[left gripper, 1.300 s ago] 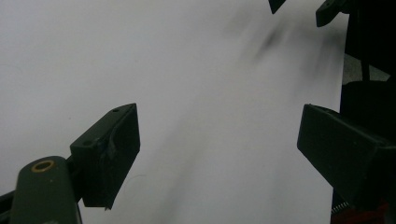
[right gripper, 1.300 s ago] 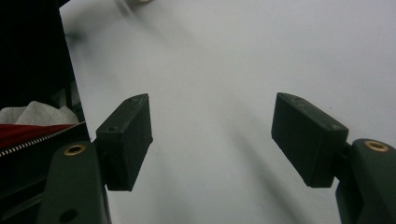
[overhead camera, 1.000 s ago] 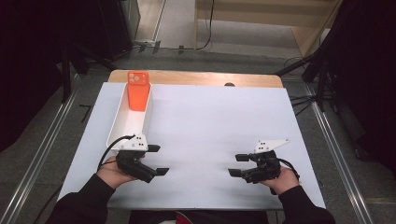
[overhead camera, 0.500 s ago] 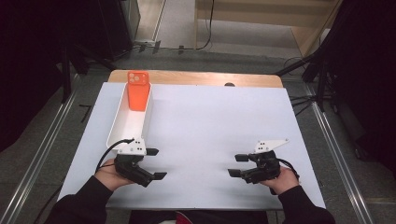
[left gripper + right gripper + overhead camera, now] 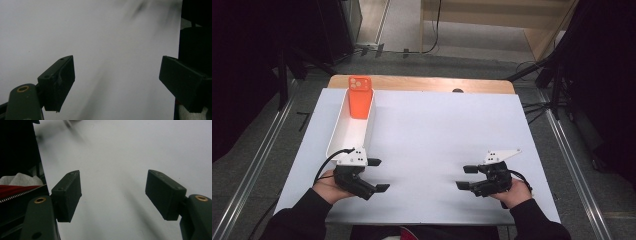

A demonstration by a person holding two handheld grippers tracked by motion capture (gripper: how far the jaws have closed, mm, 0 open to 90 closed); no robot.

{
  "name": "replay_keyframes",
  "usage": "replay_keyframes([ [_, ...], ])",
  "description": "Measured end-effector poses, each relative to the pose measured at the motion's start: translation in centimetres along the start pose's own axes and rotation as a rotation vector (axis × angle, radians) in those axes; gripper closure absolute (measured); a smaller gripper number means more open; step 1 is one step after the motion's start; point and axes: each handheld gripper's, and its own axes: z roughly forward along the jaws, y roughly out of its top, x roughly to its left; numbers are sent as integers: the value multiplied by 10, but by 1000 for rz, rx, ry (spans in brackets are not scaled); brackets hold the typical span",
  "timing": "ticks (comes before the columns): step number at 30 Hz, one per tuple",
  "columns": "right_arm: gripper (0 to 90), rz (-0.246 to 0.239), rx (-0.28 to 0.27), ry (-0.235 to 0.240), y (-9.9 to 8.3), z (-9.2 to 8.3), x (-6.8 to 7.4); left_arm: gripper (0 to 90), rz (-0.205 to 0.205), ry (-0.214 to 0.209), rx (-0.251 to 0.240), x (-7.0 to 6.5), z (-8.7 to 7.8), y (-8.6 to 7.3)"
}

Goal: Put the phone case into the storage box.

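Both grippers rest low over the white table top [image 5: 437,130], near its front edge, each in a person's hand. My left gripper [image 5: 378,175] points right, open, with bare table between its jaws [image 5: 117,80]. My right gripper [image 5: 463,177] points left toward it, also open and holding nothing [image 5: 115,192]. A long white tray [image 5: 343,135] runs away from the left gripper toward the far left. An orange phone [image 5: 360,95] stands tilted against the tray's far end, camera lenses up.
A wooden strip [image 5: 422,84] borders the table's far edge, with a small dark knob [image 5: 457,90] on it. Metal rails and dark stands flank the table on the floor. Red and white cloth [image 5: 20,185] lies past the near edge.
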Motion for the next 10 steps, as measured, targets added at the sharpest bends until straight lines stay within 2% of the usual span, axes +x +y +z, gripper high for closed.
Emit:
replay_keyframes([
  [10, 280, -6, 1, 4, 0, 0, 0, 133, 0, 3, -5, 0, -2, 0],
])
